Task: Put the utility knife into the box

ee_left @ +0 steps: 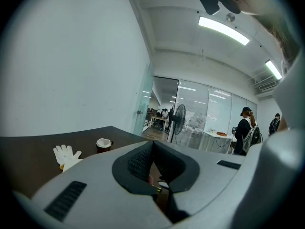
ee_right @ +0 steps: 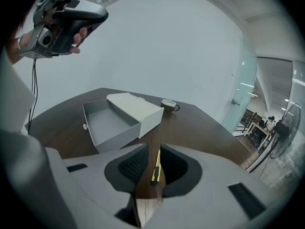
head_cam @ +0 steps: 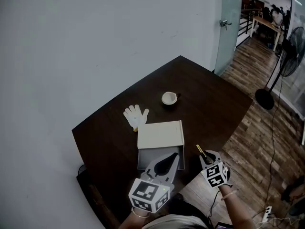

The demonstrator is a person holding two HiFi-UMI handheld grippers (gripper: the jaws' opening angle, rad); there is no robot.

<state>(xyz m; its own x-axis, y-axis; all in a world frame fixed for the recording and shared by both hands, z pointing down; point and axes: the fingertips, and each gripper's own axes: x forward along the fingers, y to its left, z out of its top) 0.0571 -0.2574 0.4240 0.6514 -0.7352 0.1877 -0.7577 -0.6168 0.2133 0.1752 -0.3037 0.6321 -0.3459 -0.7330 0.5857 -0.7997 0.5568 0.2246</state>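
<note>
Yellow-and-black knife (ee_right: 155, 167): lies lengthwise in the gap of my right gripper (ee_right: 153, 149), close against one jaw. A strip of bare wood shows between it and the other jaw, and its yellow end points out past the tips.
Right jaws: a narrow gap, set round the knife but not pressed onto it from both sides.
Knife's place: at the near edge of the dark wood table (head_cam: 209, 113), well short of the box.
Box (ee_right: 136, 109): grey, ahead of my right jaws and off to their left, apart from them. Its tray (ee_right: 102, 123) is slid out towards me.
Left gripper (head_cam: 176, 155): raised off the table. From the head view its tips hang over the slid-out tray.
Left jaws: tips brought together.
Cup (head_cam: 169, 98): beyond the box, farther ahead of both pairs of jaws.
Glove (head_cam: 135, 115): white, flat on the table past the box's far left corner, left of the cup.
</note>
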